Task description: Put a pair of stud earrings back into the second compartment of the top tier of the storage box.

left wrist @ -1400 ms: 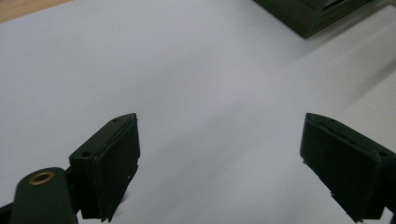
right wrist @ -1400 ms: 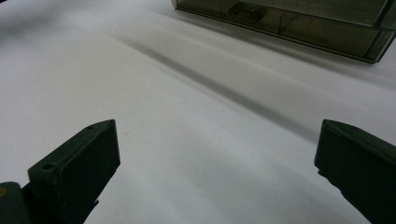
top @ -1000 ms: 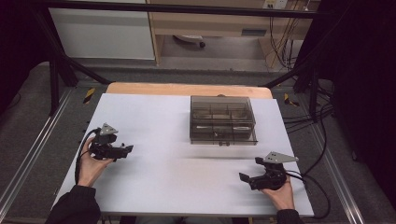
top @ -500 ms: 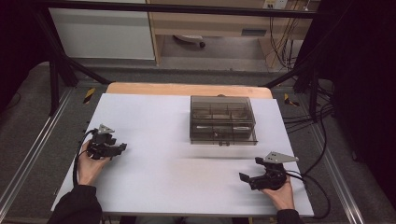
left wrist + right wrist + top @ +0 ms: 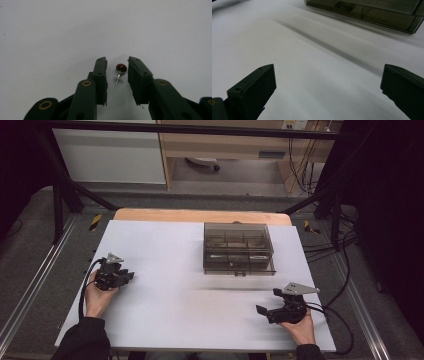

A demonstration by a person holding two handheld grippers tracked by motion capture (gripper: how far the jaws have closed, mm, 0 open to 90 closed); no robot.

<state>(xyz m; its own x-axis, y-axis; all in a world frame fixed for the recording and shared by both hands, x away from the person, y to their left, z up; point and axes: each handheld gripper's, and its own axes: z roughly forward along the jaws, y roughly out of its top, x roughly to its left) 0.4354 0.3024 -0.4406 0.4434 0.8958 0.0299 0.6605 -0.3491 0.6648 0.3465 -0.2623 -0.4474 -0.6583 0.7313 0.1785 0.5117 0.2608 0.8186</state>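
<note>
No writing, label, brand, number or sign can be read anywhere in these pictures.

High view overhead, tool views near table

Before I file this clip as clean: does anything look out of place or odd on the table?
One thing: a small red-headed earring stud lies loose on the white table, far from the smoky compartment box. It sits between the left gripper jaws, which have just been closing without touching it. Nothing looks spilled or damaged.
</note>
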